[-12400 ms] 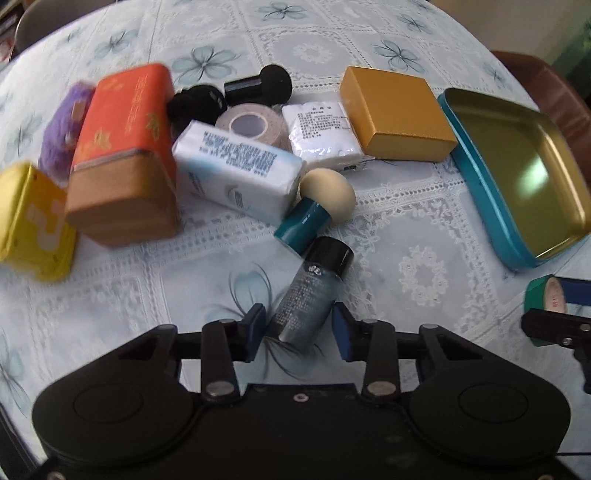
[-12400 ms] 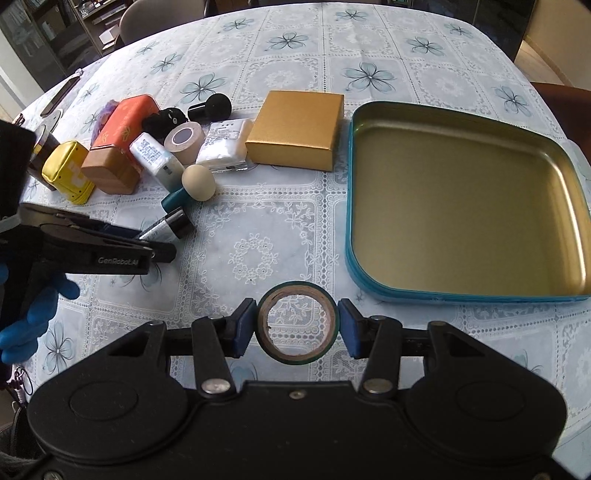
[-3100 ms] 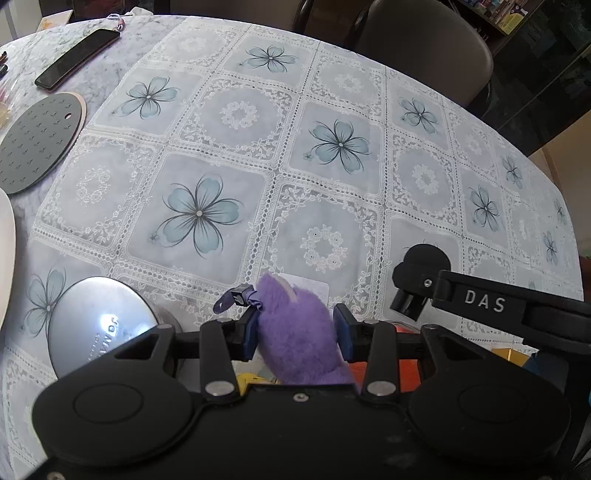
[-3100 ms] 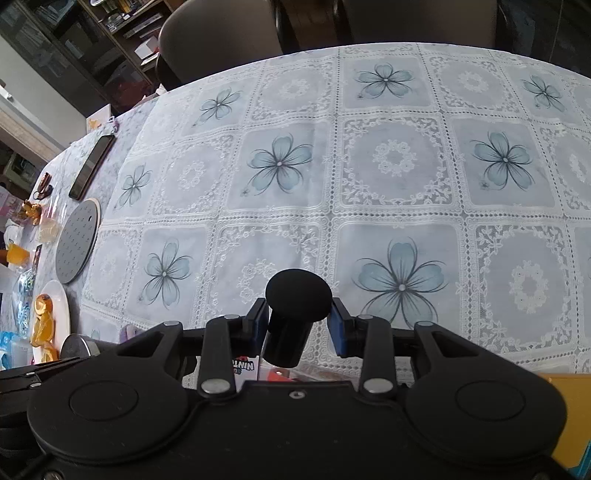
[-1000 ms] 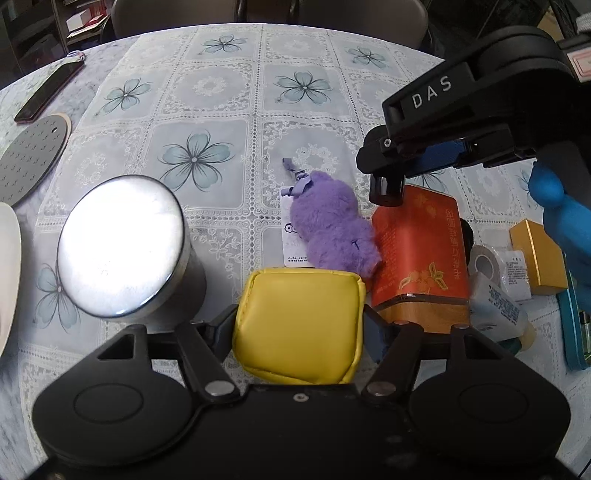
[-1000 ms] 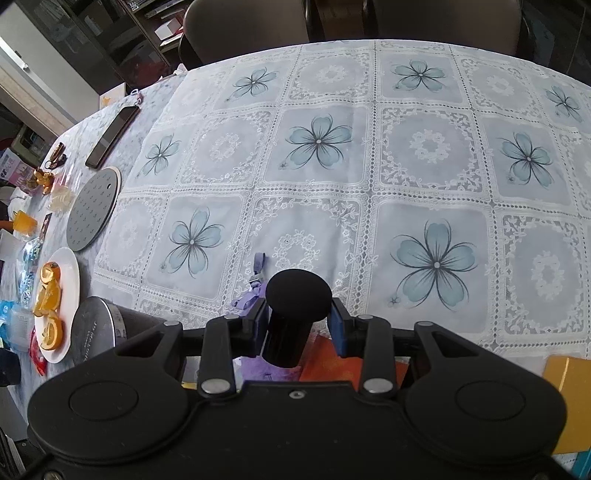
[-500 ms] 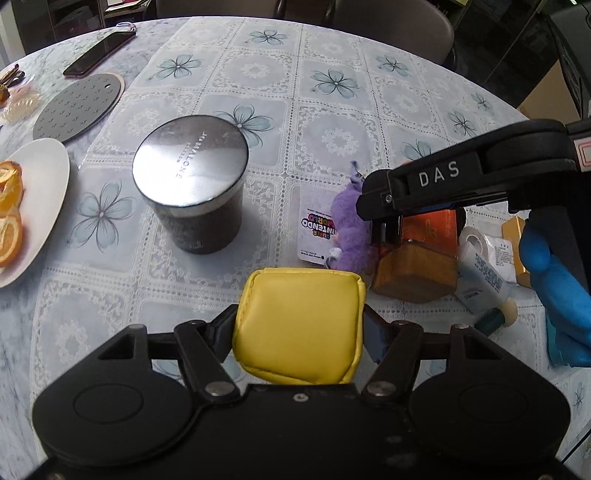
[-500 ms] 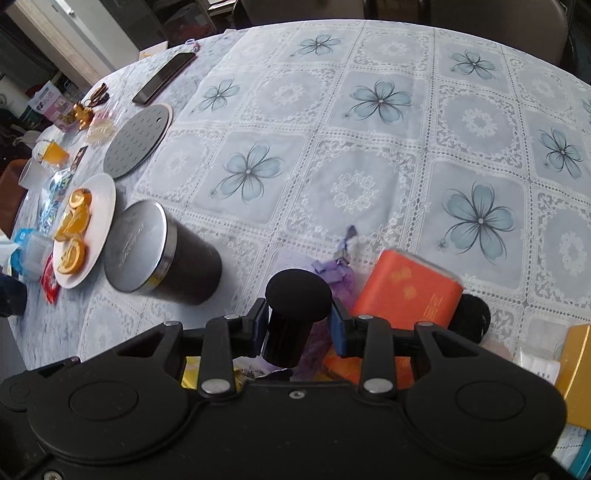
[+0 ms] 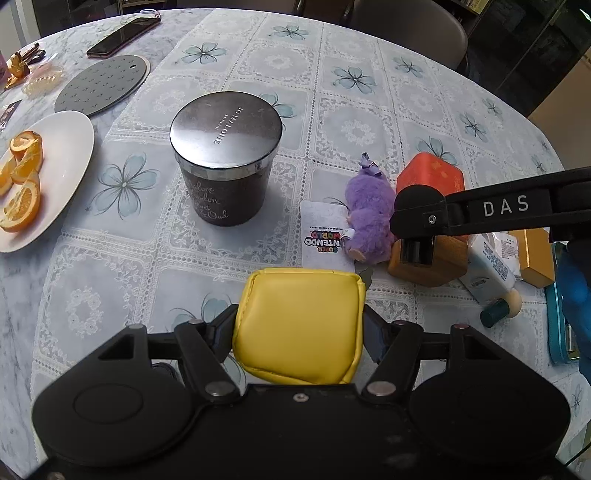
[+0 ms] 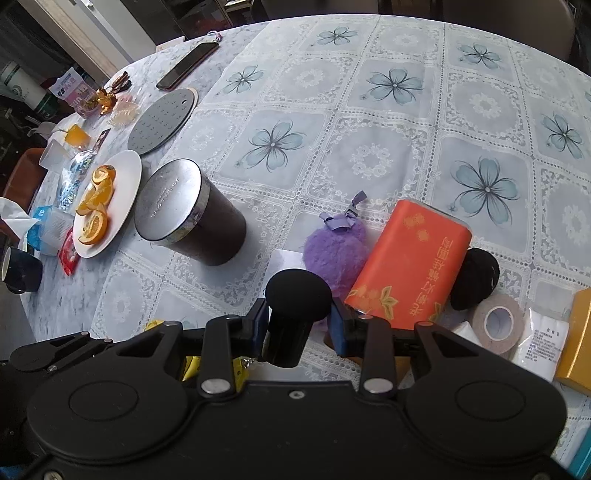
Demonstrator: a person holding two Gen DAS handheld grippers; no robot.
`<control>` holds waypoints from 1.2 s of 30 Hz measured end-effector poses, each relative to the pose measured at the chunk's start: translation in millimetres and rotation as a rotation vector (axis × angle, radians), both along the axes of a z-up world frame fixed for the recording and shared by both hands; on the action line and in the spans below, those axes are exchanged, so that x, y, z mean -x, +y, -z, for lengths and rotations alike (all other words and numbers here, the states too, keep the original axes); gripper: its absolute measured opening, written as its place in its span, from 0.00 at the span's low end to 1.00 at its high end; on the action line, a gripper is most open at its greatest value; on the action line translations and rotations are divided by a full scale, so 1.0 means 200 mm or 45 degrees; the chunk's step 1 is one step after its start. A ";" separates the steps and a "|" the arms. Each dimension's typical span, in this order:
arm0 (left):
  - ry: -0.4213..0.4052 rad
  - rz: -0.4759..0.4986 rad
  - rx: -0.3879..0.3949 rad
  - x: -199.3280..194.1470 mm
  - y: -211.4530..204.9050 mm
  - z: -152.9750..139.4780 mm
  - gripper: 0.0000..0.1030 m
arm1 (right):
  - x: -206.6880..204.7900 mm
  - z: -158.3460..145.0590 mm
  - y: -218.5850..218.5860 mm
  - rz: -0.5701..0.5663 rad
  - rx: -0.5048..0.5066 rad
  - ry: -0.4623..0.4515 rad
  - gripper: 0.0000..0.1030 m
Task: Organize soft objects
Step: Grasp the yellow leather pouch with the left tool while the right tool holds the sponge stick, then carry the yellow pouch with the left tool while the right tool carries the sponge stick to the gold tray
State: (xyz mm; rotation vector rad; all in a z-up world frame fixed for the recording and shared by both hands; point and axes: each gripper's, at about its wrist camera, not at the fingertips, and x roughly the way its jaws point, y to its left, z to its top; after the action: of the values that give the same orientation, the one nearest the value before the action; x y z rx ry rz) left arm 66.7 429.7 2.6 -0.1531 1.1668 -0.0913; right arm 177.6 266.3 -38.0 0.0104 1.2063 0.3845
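Setting was a home dining room. Evidence: round table (image 9: pixel 369 122) under a lace-patterned floral tablecloth (image 10: pixel 406 147); upholstered dining chair (image 9: pixel 406 22) pushed in at the far side; plate of orange slices (image 9: pixel 55 155); lidded candle jar (image 9: pixel 225 155); phone (image 10: pixel 186 66) and grey trivet (image 10: pixel 162 120) lay nearby; cups and snack packets (image 10: pixel 70 81) cluttered the table edge.

Soft daylight, perhaps from the left, glares on the jar lid (image 9: pixel 226 127); fisheye edges bend, focus sharp.

Yellow pouch (image 9: pixel 299 325); purple plush (image 9: pixel 367 218); blue-flowered tablecloth (image 9: pixel 354 125).
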 end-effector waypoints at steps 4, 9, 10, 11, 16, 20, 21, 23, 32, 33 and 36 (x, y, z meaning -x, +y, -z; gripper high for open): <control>0.000 -0.005 -0.021 0.03 -0.01 -0.01 0.63 | 0.03 0.01 0.00 -0.002 -0.001 0.011 0.36; -0.007 0.016 -0.007 0.10 -0.03 -0.04 0.62 | 0.08 0.03 -0.02 0.008 -0.011 0.040 0.36; -0.007 0.020 -0.006 0.12 -0.03 -0.05 0.62 | 0.09 0.04 -0.03 0.009 -0.010 0.046 0.36; -0.006 0.024 -0.007 0.14 -0.04 -0.05 0.62 | 0.10 0.04 -0.04 0.008 -0.010 0.053 0.36; 0.011 0.031 0.003 0.21 -0.07 -0.08 0.62 | 0.15 0.06 -0.07 0.016 -0.005 0.079 0.36; 0.040 0.051 0.011 0.26 -0.12 -0.08 0.62 | 0.19 0.09 -0.12 0.041 -0.009 0.112 0.36; 0.045 0.057 0.012 0.27 -0.14 -0.08 0.62 | 0.20 0.10 -0.14 0.046 -0.006 0.119 0.36; 0.058 0.072 0.017 0.28 -0.17 -0.08 0.62 | 0.23 0.11 -0.16 0.053 0.004 0.133 0.36; 0.101 0.169 0.028 0.32 -0.38 -0.10 0.62 | 0.34 0.14 -0.35 0.124 0.015 0.171 0.36; 0.100 0.181 0.031 0.32 -0.41 -0.11 0.62 | 0.36 0.13 -0.39 0.138 0.011 0.171 0.36; 0.078 0.218 0.032 0.34 -0.52 -0.15 0.62 | 0.41 0.10 -0.51 0.188 -0.010 0.156 0.36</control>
State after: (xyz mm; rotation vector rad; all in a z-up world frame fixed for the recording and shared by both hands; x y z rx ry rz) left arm -1.4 325.4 32.0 -0.0782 1.2390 -0.2542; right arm 96.5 164.4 -57.6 0.1305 1.3163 0.2623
